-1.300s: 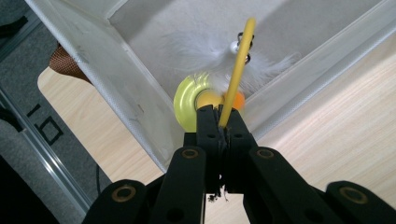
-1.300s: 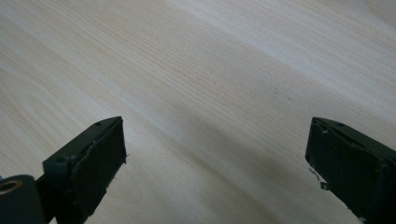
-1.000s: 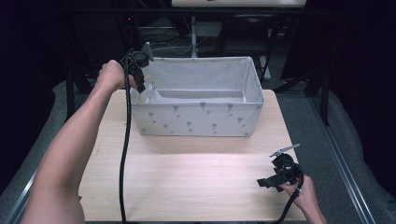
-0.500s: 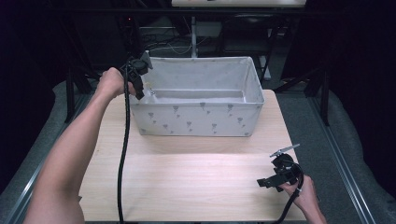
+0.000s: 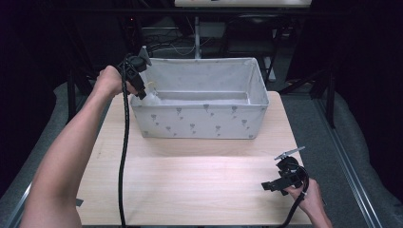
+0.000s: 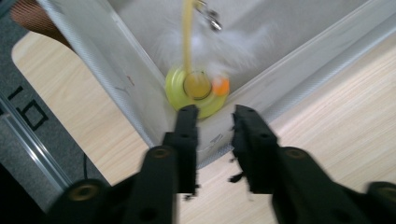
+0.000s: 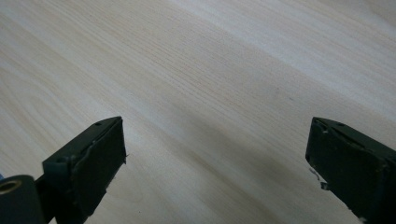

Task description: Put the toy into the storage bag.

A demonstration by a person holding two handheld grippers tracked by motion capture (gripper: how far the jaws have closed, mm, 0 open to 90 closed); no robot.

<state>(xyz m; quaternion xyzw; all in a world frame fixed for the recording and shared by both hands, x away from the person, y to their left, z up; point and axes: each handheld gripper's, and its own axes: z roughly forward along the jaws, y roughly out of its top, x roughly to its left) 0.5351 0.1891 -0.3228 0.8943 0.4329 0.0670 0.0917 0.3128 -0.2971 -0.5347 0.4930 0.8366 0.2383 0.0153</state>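
The cat toy, a yellow disc with a thin yellow stick, white feathers and a small orange bead, lies inside the grey fabric bin, tucked into the bin's near left corner at the back left of the table. It looks very light and soft at the feathers, springy along the stick and stiffer at the disc, so the stick just above the disc seems the best place to take hold; the fluff would likely slip or crush. The left gripper hangs right over that corner of the bin, its tips just short of the disc; its jaws have just been opening and stand a little apart with nothing pressed between them, the toy lying free beyond them. Far over at the near right corner of the table, the right gripper rests low above the bare wood, jaws spread wide and holding nothing, well apart from the bin.
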